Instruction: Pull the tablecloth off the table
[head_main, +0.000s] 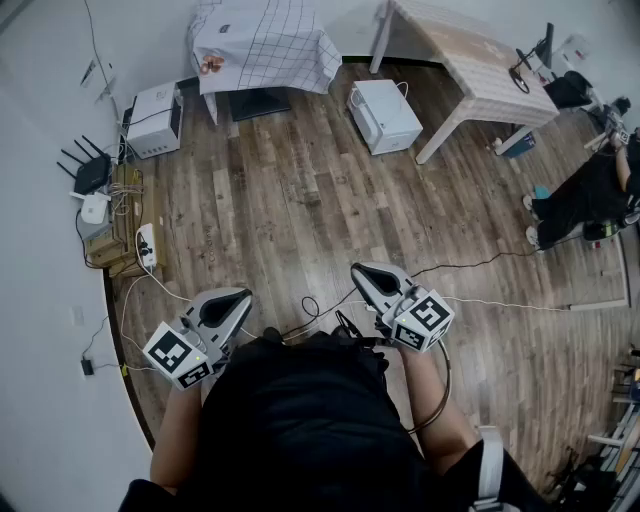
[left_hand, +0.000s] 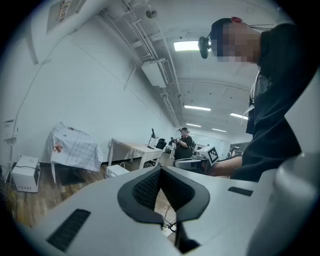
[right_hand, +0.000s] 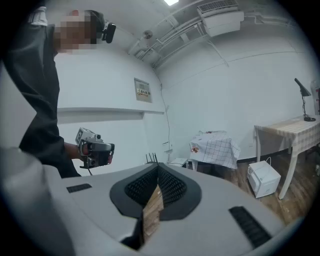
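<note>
A white checked tablecloth (head_main: 262, 45) with a small red print drapes over a small table at the far end of the room; it also shows as the tablecloth (left_hand: 75, 147) in the left gripper view and the tablecloth (right_hand: 215, 147) in the right gripper view. My left gripper (head_main: 240, 298) and right gripper (head_main: 362, 272) are held close to my body, far from that table. Both are shut with nothing between the jaws. The left gripper's tips (left_hand: 160, 171) and the right gripper's tips (right_hand: 158, 170) meet in their own views.
Wood floor lies between me and the table. A white box appliance (head_main: 385, 115) and another white box (head_main: 155, 120) stand on the floor. A long wooden table (head_main: 480, 65) is at the back right. A router (head_main: 90, 175), power strip (head_main: 147, 245) and cables line the left wall. A person (head_main: 590, 195) is at the right.
</note>
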